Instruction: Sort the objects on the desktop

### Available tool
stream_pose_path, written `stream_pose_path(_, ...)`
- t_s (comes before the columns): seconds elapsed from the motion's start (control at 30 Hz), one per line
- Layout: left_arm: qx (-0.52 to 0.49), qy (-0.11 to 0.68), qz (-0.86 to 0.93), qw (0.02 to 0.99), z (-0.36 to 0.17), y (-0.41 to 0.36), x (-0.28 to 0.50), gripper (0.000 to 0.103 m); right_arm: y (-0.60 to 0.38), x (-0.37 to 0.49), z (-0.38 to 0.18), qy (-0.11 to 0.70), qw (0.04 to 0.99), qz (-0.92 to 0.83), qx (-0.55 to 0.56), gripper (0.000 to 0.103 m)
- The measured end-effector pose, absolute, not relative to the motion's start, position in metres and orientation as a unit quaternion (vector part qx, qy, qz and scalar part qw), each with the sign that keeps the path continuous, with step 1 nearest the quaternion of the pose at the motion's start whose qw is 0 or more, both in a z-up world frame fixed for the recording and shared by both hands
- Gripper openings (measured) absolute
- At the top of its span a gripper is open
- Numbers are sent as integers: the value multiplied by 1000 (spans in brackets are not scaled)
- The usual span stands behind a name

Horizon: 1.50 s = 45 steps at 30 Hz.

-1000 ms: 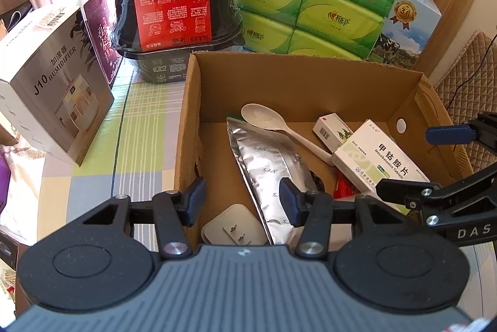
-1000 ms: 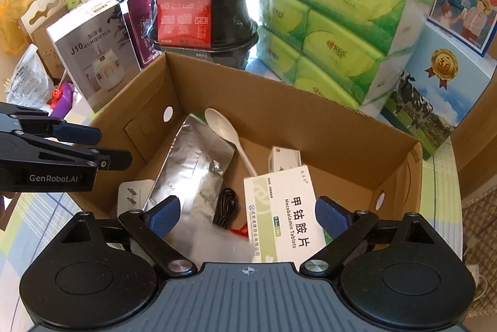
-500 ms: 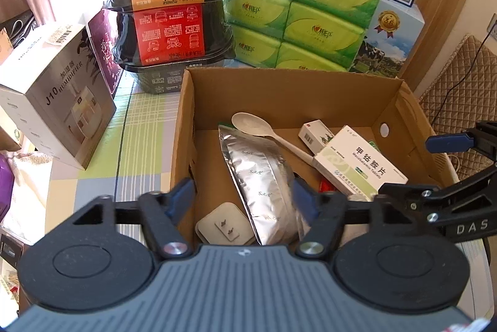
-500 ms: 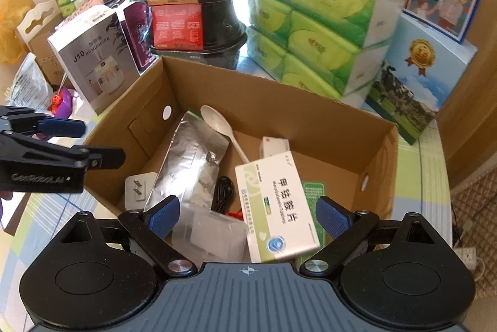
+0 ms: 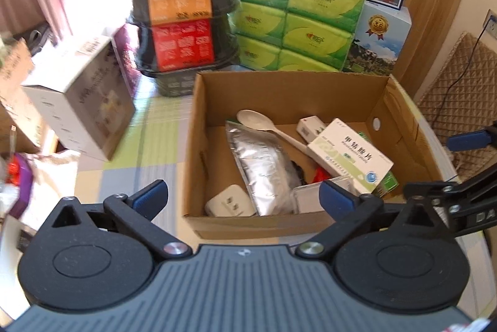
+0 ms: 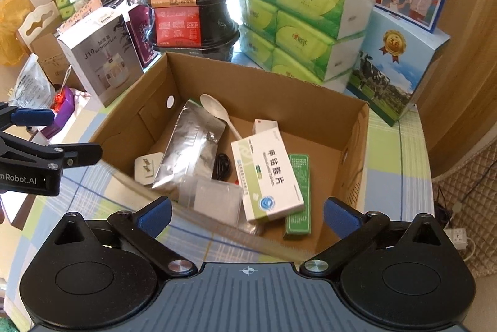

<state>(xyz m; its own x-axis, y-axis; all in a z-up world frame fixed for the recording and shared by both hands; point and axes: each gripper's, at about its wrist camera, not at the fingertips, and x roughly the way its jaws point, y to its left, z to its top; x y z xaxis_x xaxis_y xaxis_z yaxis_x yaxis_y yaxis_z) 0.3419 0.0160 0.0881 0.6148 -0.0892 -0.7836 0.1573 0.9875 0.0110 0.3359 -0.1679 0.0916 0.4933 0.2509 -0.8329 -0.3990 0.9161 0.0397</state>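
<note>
Both wrist views look down on a cardboard box standing on a checked surface. The left gripper hangs above the box's near wall, jaws wide apart and holding nothing. The right gripper hangs over the box's near corner, jaws likewise spread and empty.

Contents of the box: a silver foil pouch lies lengthwise at the left-centre; a white spoon rests with its bowl toward the far wall, its handle running under the medicine box, which lies tilted over other items. A green pack lies just beside the medicine box on its right. A smaller white carton sits behind the medicine box. A white plug lies in the near left corner beside the pouch. A clear plastic case lies near the front wall, partly over the pouch. A black cable shows between pouch and medicine box.

Behind the box stand stacked black food trays, green tissue packs and a blue milk carton; a humidifier box stands to the left.
</note>
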Motion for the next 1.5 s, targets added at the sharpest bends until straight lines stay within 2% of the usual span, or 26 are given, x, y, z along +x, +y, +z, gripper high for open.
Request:
stream_pose_path(0.77, 11, 412, -34, 910, 143, 3, 224, 102, -200, 230, 153, 426, 884, 182, -65, 101)
stream_pose_path(1.5, -19, 407, -44, 912, 148, -16, 125, 102, -243, 128, 174, 402, 898, 177, -18, 101)
